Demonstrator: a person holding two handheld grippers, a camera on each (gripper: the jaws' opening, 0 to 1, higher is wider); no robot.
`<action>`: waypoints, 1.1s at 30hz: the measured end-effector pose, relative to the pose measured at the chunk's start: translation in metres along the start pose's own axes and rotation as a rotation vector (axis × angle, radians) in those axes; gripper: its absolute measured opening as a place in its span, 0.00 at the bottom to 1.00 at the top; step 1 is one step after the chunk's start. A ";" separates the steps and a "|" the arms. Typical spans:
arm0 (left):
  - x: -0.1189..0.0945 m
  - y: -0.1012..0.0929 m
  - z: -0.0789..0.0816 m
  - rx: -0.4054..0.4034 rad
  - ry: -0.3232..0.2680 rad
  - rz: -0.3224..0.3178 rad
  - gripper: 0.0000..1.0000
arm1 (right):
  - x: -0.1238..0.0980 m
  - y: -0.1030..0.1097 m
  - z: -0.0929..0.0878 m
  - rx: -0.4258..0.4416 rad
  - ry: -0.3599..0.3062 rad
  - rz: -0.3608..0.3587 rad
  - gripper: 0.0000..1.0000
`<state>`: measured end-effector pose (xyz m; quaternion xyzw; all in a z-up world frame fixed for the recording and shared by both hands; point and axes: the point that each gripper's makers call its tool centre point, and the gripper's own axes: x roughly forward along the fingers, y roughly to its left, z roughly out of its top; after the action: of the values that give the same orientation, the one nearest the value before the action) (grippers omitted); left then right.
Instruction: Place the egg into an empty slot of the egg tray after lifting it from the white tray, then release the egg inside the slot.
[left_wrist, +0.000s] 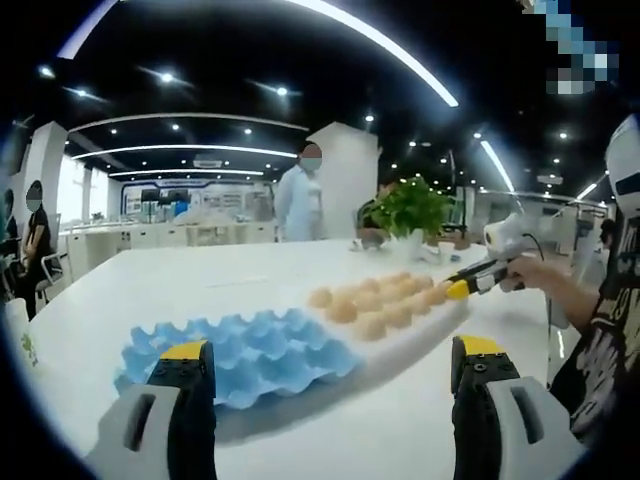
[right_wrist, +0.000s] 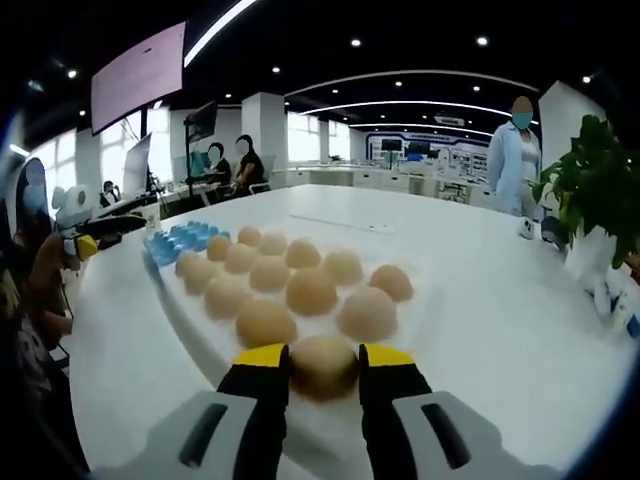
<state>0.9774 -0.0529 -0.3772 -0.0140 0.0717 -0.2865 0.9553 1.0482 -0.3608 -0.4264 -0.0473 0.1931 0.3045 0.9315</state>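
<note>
A white tray (right_wrist: 196, 318) holds several tan eggs in rows. The nearest egg (right_wrist: 323, 366) sits at the tray's near end, and my right gripper (right_wrist: 324, 362) is shut on it, one jaw touching each side. The blue egg tray (right_wrist: 182, 240) lies beyond the far end of the white tray. In the left gripper view the blue egg tray (left_wrist: 245, 350) is close in front with its slots bare, and the white tray (left_wrist: 425, 332) stretches off to the right. My right gripper (left_wrist: 458, 290) meets the end egg (left_wrist: 437, 294) there. My left gripper (left_wrist: 330, 368) hangs open above the table.
A potted green plant (left_wrist: 410, 207) stands on the white table (left_wrist: 180, 285) behind the trays, also the plant (right_wrist: 597, 185) at right. A person in a white coat (left_wrist: 298, 200) stands beyond the table. Seated people (right_wrist: 245, 165) and desks are further off.
</note>
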 end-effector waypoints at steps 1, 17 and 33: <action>0.000 0.002 0.000 0.000 -0.002 0.004 1.00 | 0.000 0.000 0.000 -0.002 0.001 0.000 0.29; -0.004 0.002 0.000 0.012 -0.015 -0.009 1.00 | 0.001 -0.002 0.004 0.021 0.012 -0.009 0.28; -0.001 0.000 -0.004 0.007 -0.002 -0.021 1.00 | -0.005 -0.006 0.022 0.054 -0.015 -0.022 0.28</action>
<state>0.9762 -0.0528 -0.3813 -0.0117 0.0694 -0.2966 0.9524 1.0549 -0.3635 -0.4049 -0.0220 0.1936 0.2893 0.9372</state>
